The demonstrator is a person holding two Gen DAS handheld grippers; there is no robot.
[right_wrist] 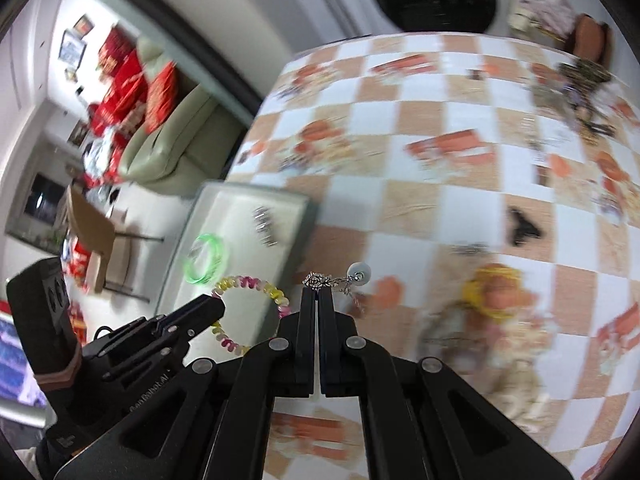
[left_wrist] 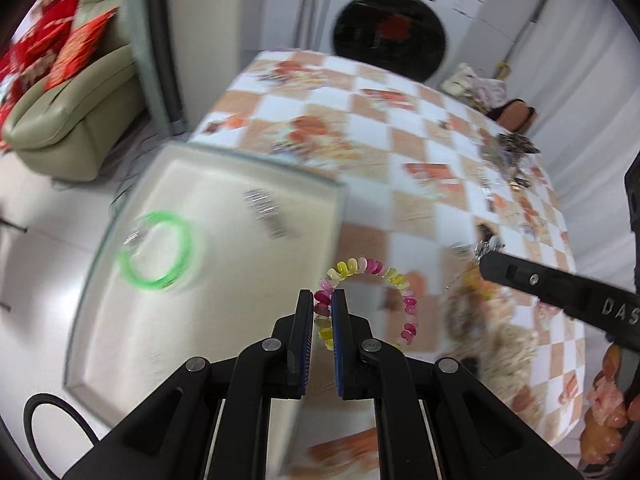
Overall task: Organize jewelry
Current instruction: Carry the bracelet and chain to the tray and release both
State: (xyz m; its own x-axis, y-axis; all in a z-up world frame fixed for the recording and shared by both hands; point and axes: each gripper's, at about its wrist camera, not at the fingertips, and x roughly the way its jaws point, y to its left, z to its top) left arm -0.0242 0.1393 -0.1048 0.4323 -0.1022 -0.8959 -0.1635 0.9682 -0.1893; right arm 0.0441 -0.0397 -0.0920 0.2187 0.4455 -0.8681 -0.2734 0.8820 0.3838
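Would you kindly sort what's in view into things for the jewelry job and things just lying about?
Job: bead bracelet in left tongs; pearl earring in right tongs; tray; green bangle; jewelry pile.
Lying about: sofa; washer.

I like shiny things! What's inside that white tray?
Inside the pale rectangular tray lie a bright green plastic bangle and a blurred silvery metal piece. The left gripper hides the tray's near corner.
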